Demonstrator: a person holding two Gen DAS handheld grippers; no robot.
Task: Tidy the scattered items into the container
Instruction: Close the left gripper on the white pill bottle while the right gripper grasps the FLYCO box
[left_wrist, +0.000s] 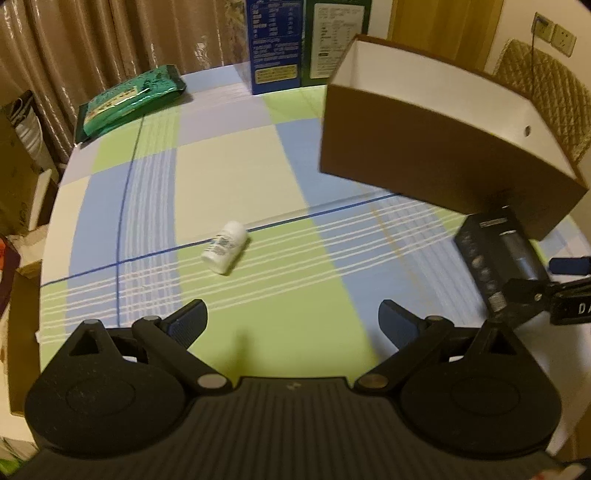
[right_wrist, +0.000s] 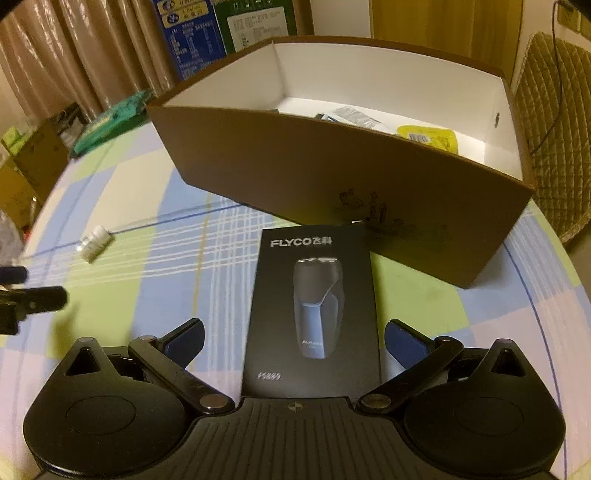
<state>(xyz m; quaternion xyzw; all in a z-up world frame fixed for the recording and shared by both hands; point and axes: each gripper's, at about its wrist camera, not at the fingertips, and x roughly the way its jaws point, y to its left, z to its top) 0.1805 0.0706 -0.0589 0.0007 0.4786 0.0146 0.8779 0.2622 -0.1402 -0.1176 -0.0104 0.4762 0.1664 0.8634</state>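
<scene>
A black shaver box (right_wrist: 314, 310) lies flat on the checked tablecloth, its near end between the wide-apart fingers of my right gripper (right_wrist: 294, 341), which is open and not touching it. The same shaver box (left_wrist: 498, 254) shows at the right of the left wrist view, against the brown container. A small white bottle (left_wrist: 225, 246) lies on its side ahead of my left gripper (left_wrist: 291, 325), which is open and holds nothing. The bottle (right_wrist: 95, 243) appears far left in the right wrist view. The brown container (right_wrist: 332, 162) with white inside holds several packets, one yellow (right_wrist: 428, 137).
A green packet (left_wrist: 129, 99) lies at the table's far left corner. Blue and green cartons (left_wrist: 275, 44) stand at the far edge. A quilted chair (right_wrist: 554, 122) is to the right of the container. Cardboard boxes (left_wrist: 18, 177) sit off the table's left edge.
</scene>
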